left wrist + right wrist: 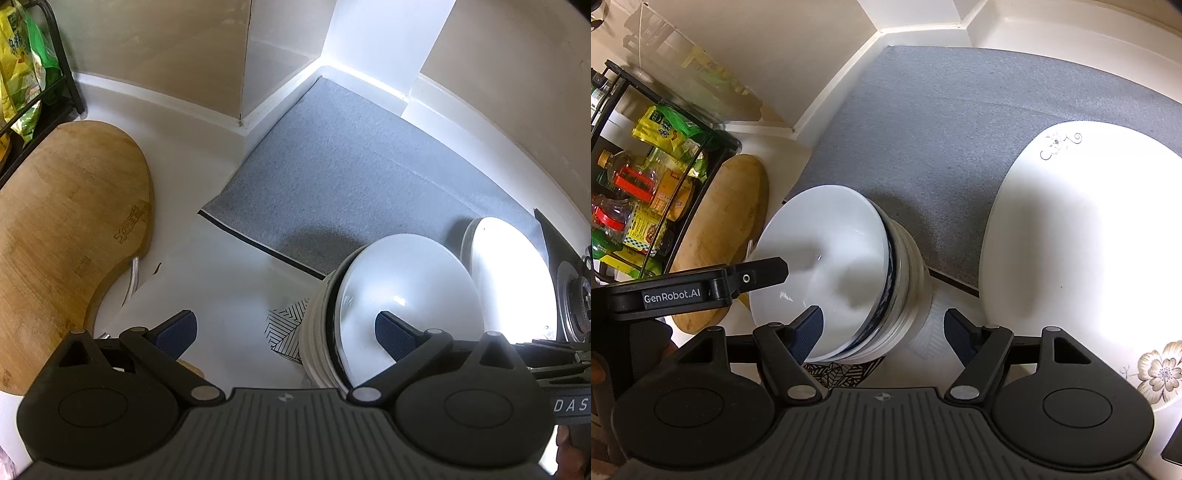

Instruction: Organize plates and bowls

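Observation:
A stack of white bowls (402,295) stands at the near edge of a grey mat (351,177); the top bowl (827,266) is plain white, with a blue-rimmed one under it. My left gripper (284,332) is open, its right finger over the top bowl's inside and its left finger outside. My right gripper (882,332) is open, its jaws either side of the stack's near wall. A large white plate with flower prints (1082,266) lies to the right, also showing in the left wrist view (506,269).
A wooden cutting board (66,229) lies to the left on the white counter (221,280). A black rack with packets and bottles (646,192) stands beyond it. A patterned coaster (288,328) lies under the bowl stack. A stove burner (576,295) sits at the far right.

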The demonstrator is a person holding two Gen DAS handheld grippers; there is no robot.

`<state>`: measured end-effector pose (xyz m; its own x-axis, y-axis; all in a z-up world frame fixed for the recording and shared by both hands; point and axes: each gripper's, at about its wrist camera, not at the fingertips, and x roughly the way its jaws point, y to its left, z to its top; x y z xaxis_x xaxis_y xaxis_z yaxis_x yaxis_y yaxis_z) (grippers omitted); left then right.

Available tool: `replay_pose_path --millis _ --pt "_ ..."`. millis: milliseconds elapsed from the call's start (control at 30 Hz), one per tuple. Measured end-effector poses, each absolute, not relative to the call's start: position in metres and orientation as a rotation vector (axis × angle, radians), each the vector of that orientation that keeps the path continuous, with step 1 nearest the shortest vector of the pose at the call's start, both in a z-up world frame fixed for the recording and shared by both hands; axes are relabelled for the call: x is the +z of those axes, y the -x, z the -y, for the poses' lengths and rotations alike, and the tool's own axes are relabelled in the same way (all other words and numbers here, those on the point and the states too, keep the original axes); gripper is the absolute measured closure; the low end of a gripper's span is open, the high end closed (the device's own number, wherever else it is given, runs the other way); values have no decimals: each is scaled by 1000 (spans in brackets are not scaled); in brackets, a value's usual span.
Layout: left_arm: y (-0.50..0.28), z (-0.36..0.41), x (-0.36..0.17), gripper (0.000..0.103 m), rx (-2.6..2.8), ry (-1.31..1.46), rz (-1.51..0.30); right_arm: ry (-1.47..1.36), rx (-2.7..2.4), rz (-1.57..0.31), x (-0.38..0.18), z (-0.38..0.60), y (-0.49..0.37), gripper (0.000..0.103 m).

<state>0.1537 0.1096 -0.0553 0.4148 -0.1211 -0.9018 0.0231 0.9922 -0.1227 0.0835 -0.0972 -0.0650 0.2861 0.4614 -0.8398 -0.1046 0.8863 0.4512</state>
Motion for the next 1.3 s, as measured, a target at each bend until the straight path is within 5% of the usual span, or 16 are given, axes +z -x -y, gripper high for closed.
replay_pose_path --millis 1300 --pt "-181 -93 -83 0 -111 12 -1287 -392 361 -1243 -84 98 -94 26"
